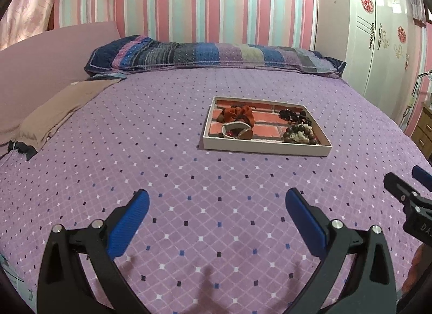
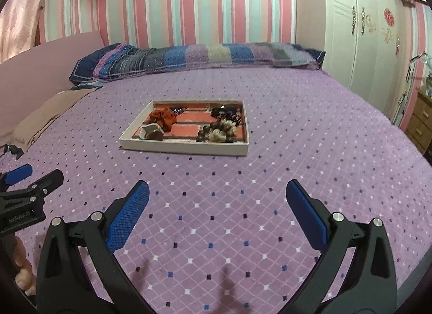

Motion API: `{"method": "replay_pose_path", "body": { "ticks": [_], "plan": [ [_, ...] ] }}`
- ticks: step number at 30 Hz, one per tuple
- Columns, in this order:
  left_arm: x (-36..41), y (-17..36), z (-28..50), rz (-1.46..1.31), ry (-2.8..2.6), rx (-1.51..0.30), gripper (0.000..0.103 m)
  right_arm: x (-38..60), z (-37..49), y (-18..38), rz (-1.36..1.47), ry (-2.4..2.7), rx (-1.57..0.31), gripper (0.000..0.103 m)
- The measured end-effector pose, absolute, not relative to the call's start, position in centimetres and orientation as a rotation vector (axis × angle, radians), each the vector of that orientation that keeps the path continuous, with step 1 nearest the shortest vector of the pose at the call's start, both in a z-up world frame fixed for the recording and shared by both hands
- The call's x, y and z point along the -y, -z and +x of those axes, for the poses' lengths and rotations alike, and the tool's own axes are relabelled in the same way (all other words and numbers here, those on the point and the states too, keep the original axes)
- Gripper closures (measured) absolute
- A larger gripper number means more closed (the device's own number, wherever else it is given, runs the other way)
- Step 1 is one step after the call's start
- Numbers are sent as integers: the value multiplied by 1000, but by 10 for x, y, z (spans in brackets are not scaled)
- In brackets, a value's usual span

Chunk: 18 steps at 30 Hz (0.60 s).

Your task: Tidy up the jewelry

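Observation:
A shallow white tray [image 1: 266, 149] [image 2: 183, 149] with a brick-pattern floor lies on the purple bedspread. Inside it are an orange-red scrunchie [image 1: 239, 115] [image 2: 163, 118], a small cream pouch [image 1: 234, 130] [image 2: 151, 132], a brown beaded bracelet [image 1: 299, 133] [image 2: 216, 132] and dark hair pieces [image 1: 293, 115] [image 2: 225, 113]. My left gripper [image 1: 217, 200] hovers open over the bedspread well short of the tray, nothing between its blue pads. My right gripper [image 2: 217, 192] is also open and empty, nearer the tray's right part. Each gripper shows at the edge of the other's view.
A long striped pillow [image 1: 216, 53] [image 2: 194, 56] lies along the striped wall behind the tray. A folded beige cloth [image 1: 54, 114] sits at the bed's left side. A white wardrobe [image 1: 378, 44] and a wooden drawer unit [image 2: 421, 122] stand to the right.

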<state>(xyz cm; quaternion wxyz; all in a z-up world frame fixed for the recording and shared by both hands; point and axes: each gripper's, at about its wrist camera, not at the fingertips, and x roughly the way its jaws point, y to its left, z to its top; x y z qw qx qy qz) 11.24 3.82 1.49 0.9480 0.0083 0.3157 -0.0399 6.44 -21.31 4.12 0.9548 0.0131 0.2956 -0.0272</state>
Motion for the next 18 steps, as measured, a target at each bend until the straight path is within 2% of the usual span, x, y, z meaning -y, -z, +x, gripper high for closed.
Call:
{"method": "replay_pose_path", "body": {
  "ticks": [18],
  "plan": [
    [-32, -19, 107, 32, 68, -608, 4, 212, 62, -44, 25, 68, -574, 4]
  ]
}}
